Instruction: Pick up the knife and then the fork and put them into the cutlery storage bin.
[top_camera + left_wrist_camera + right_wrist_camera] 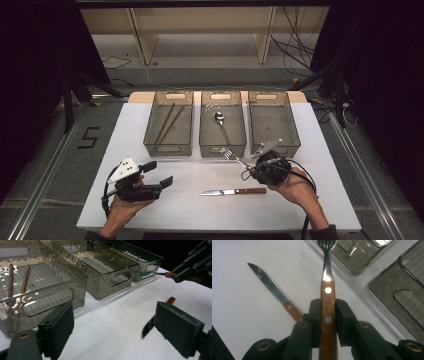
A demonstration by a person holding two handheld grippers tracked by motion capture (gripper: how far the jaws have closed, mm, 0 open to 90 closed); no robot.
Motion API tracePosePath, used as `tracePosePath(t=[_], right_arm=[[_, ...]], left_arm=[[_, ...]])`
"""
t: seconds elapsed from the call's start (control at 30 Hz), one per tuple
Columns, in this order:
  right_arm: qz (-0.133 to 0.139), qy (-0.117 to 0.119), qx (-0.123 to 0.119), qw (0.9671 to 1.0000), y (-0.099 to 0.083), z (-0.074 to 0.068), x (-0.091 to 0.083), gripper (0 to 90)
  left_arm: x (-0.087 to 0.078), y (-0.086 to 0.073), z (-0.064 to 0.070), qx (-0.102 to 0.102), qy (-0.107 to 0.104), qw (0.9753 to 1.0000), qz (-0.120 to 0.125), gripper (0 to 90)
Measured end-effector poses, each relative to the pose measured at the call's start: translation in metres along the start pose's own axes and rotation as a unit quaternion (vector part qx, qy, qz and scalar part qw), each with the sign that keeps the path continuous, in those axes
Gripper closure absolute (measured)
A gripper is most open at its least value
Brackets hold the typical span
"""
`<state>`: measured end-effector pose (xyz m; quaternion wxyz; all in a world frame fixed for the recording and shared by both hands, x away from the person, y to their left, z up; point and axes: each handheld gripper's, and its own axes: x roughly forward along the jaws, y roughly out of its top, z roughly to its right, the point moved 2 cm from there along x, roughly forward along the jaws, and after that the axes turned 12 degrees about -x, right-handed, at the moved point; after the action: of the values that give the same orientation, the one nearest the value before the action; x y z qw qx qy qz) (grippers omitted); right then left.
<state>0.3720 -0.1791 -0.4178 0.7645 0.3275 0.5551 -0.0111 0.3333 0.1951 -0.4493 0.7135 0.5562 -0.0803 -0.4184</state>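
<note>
Right gripper (251, 170): jaws clamped on the wooden handle of the fork (327, 290), one pad on each side. Tines point toward the near wall of the middle bin (222, 148); fork held off the tabletop (150, 210).

Left gripper (158, 174): jaws wide apart, holding nothing, near the front left of the tabletop.

Knife (234, 191) lies flat near the front edge, just beside the right gripper. Spoon (221, 121) in middle bin; chopsticks (166, 122) in left bin (168, 148).
</note>
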Motion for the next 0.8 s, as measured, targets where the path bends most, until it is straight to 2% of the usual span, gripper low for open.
tracePosePath(t=[0.3,0.57,0.8], right_arm=[[0.011,-0.012,0.019,0.9997,0.0,0.013,-0.005,76.7],[0.021,-0.028,0.045,0.9984,-0.005,0.031,-0.01,76.7],[0.031,-0.043,0.066,0.9964,0.0,0.05,-0.015,76.7]], left_arm=[[0.0,0.0,-0.001,-0.003,0.002,1.0,0.002,15.8],[0.0,0.0,-0.001,-0.003,0.002,1.0,0.003,15.8],[0.0,0.0,-0.001,-0.004,0.002,1.0,0.004,15.8]])
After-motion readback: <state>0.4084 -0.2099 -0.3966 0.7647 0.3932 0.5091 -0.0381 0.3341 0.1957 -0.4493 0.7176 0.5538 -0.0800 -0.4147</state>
